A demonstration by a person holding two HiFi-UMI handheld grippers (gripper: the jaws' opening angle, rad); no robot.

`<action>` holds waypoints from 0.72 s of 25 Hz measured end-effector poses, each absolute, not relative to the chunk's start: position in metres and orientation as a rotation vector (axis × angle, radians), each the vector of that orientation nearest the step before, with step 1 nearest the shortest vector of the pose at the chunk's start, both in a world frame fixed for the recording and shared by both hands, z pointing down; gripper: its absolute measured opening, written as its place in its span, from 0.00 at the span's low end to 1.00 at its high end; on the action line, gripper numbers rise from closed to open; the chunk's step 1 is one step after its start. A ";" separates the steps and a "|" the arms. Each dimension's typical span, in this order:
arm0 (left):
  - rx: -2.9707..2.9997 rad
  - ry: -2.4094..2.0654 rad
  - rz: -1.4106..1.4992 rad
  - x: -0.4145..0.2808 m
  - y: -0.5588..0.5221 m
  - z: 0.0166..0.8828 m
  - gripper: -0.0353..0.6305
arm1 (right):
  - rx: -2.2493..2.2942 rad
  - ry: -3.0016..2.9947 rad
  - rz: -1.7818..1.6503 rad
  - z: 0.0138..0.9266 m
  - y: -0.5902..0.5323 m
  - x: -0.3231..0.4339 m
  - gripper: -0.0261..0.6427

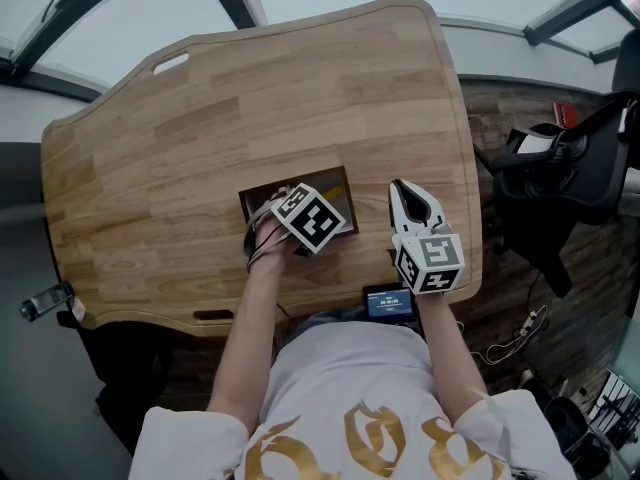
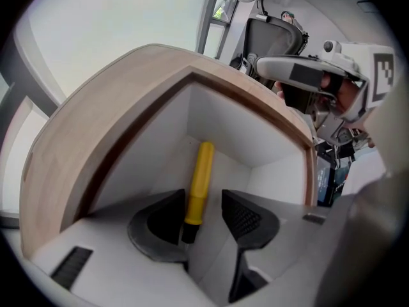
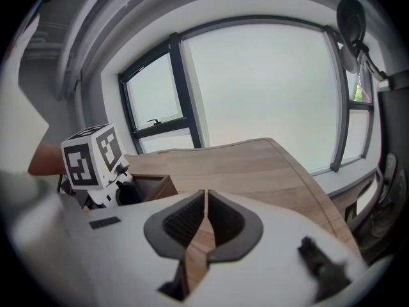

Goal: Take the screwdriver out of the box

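The yellow screwdriver (image 2: 199,178) lies in the box (image 2: 153,152) between the left gripper's (image 2: 203,202) parted jaws, ungripped, its tip hidden beneath them. The right gripper (image 3: 206,200) is clenched, empty.

Table (image 1: 300,98): pale wood, visible grain, satin finish. Box (image 2: 230,123): brown wood rim, smooth matt white lining. Screwdriver (image 2: 199,178) handle: smooth yellow plastic, slight sheen. Left gripper (image 2: 203,204) pads (image 2: 243,217): dark, ridged, matt; shell smooth white plastic.

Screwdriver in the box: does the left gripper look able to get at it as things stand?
Probably yes. The left gripper points down into the open box, its fingers apart on either side of the yellow-handled screwdriver, with nothing covering it.
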State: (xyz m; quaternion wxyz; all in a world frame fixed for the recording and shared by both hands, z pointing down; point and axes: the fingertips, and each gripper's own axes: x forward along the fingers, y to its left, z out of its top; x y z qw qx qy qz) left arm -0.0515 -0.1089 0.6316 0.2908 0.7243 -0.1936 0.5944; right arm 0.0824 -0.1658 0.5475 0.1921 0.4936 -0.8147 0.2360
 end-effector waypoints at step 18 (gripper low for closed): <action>1.902 -0.577 1.692 -0.058 -0.116 0.635 0.20 | 1.388 -2.281 0.653 0.547 -0.164 0.084 0.09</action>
